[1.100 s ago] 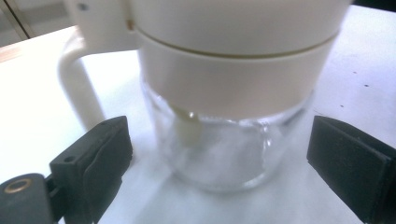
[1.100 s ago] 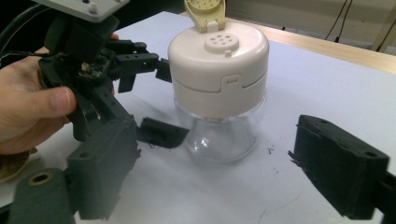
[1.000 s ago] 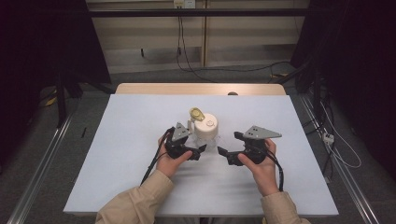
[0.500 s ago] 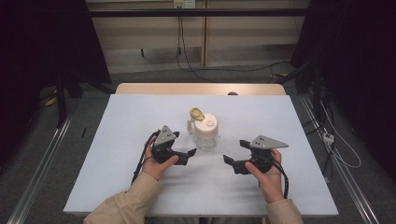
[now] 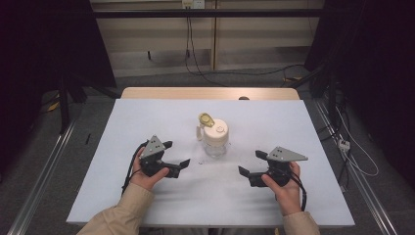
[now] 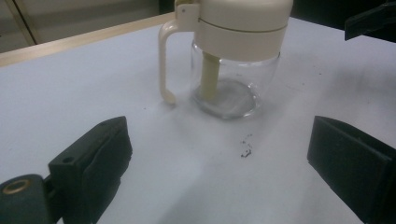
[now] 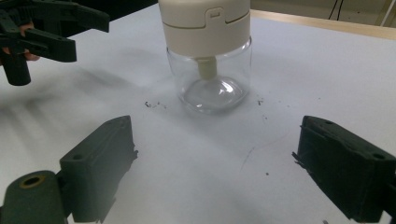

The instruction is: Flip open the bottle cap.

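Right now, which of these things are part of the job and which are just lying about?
Part of the job:
- jar, clear glass with a cream lid and handle, standing upright
- left tongs, open, apart from the jar
- right tongs, open, apart from the jar

Just lying about:
- dark crumbs on the table
- cables on the floor behind
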{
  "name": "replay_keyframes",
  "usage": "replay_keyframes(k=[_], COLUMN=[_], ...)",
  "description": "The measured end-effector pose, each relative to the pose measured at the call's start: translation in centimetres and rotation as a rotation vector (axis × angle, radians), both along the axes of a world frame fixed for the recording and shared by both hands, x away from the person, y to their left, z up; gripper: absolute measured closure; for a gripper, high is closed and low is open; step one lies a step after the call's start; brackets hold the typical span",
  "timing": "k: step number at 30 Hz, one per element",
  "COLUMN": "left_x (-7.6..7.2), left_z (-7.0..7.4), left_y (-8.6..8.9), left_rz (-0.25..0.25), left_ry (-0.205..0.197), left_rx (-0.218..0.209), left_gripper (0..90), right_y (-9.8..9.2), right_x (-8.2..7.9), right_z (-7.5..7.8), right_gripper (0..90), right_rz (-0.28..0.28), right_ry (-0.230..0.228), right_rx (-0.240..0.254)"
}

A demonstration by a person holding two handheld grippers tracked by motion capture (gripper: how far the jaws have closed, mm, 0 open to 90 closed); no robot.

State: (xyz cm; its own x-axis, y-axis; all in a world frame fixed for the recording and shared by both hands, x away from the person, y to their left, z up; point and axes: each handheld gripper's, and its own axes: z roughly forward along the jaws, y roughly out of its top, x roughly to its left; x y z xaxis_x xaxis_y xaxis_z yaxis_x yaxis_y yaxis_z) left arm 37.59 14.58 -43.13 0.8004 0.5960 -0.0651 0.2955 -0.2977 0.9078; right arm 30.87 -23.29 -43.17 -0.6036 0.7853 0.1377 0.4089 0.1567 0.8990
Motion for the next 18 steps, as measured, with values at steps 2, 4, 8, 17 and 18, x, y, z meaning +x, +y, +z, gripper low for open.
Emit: replay_keyframes(k=[2, 4, 8, 17, 18], left_x=[-0.2, -0.2, -0.5, -1.1, -1.2], left_z=[0.0, 0.0, 0.1, 0.0, -0.1], left_y=[0.5, 1.1, 2.0, 4.3, 4.5], left_rz=[0.005, 0.010, 0.008, 0.029, 0.029], left_ry=[0.001, -0.006, 0.009, 0.013, 0.022], left_rx=[0.001, 0.002, -0.014, -0.020, -0.026], left_gripper=[5.7, 5.5, 5.5, 5.3, 5.3], right_y=[-0.1, -0.2, -0.4, -1.1, -1.2], right_x=[-0.1, -0.2, -0.4, -0.8, -0.8], right_z=[-0.2, -0.3, -0.3, -0.6, -0.6], right_gripper=[10.1, 10.1, 10.2, 11.0, 11.0], right_rz=[-0.002, 0.003, 0.001, -0.015, -0.016], right_ry=[0.005, 0.007, 0.002, 0.005, 0.007], right_rx=[0.001, -0.002, -0.003, 0.001, 0.002])
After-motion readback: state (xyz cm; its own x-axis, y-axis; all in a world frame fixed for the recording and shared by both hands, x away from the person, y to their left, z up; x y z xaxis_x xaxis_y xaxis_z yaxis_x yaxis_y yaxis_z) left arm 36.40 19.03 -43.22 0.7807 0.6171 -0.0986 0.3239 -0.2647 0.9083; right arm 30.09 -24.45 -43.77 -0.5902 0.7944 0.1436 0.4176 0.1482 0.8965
